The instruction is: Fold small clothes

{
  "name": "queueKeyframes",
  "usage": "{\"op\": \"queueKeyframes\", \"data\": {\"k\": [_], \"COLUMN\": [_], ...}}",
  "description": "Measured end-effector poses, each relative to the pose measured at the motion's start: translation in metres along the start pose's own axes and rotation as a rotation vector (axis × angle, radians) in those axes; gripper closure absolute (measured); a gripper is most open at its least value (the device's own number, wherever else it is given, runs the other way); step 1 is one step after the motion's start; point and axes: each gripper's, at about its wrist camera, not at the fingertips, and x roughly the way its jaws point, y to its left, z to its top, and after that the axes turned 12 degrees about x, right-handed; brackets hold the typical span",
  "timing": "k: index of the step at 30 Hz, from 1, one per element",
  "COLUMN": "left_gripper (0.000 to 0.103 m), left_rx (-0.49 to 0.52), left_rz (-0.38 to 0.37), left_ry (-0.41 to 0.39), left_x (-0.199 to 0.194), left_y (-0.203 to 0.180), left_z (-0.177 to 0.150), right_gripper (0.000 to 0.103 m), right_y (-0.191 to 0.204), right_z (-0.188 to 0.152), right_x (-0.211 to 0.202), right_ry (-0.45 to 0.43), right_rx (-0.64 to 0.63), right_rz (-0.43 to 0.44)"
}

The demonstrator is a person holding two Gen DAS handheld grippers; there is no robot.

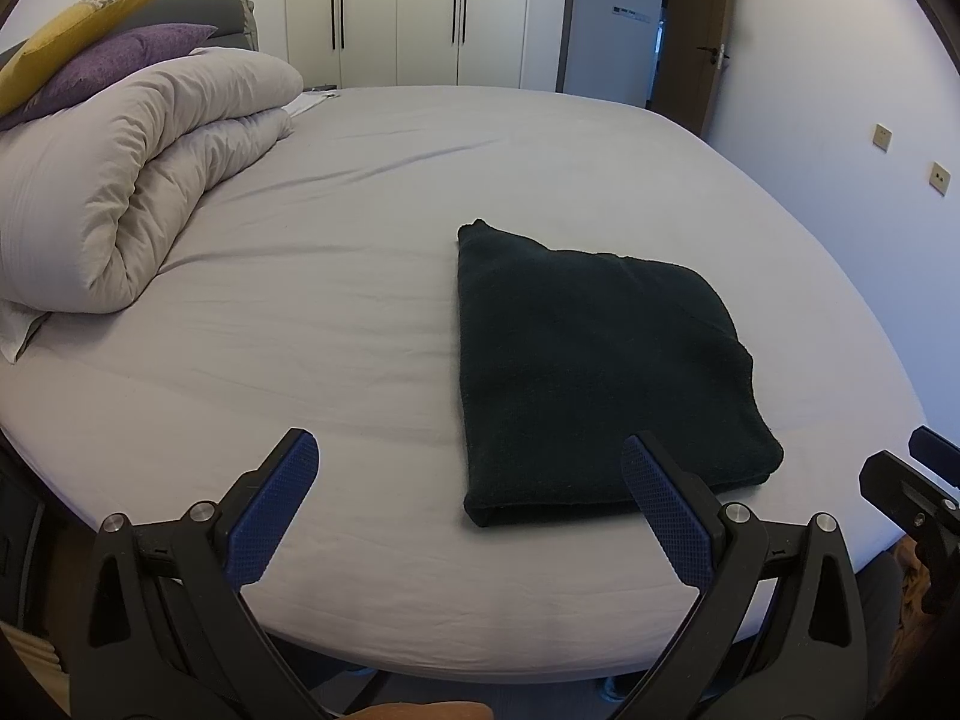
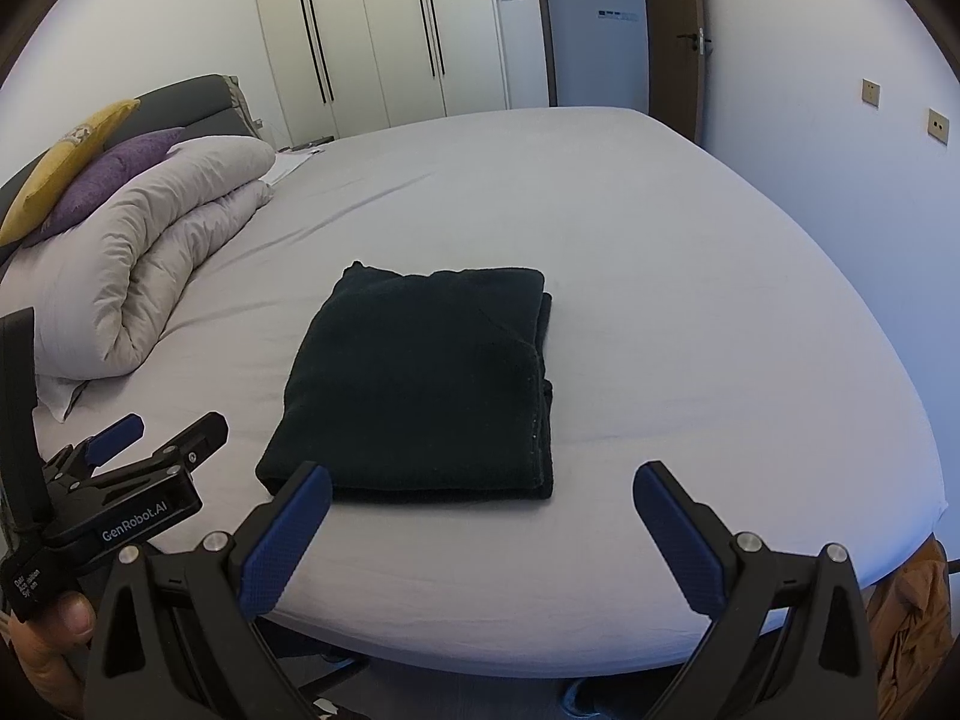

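One bed (image 1: 372, 192), one folded black garment (image 1: 594, 372), two tools wide apart, left tool (image 1: 468, 456), right tool (image 2: 483, 483)

Folded knit garment (image 2: 420, 384): solid black, no print. Fitted bed sheet (image 2: 660, 276): plain pale grey. Rolled duvet (image 1: 132, 180): off-white/beige. Two cushions on it: mustard-yellow one (image 1: 78, 30) with a pale motif, plain purple one (image 1: 120, 60). Headboard (image 2: 180, 102): dark grey. Wardrobe doors (image 2: 384, 30): white, black vertical handles. Left claw (image 1: 468, 450) and right claw (image 2: 483, 480): black frames, textured blue pads.
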Motion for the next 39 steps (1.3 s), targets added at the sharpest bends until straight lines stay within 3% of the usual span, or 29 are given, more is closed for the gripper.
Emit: {"op": "queueKeyframes", "data": {"k": [39], "left_gripper": [0.000], "left_rx": [0.004], "left_rz": [-0.002], "left_ry": [0.011], "left_x": [0.0020], "left_y": [0.0025], "left_z": [-0.0038], "right_gripper": [0.000], "right_y": [0.0008], "right_z": [-0.0080], "right_x": [-0.0006], "right_ry": [0.005], "right_rx": [0.001], "right_rz": [-0.001]}}
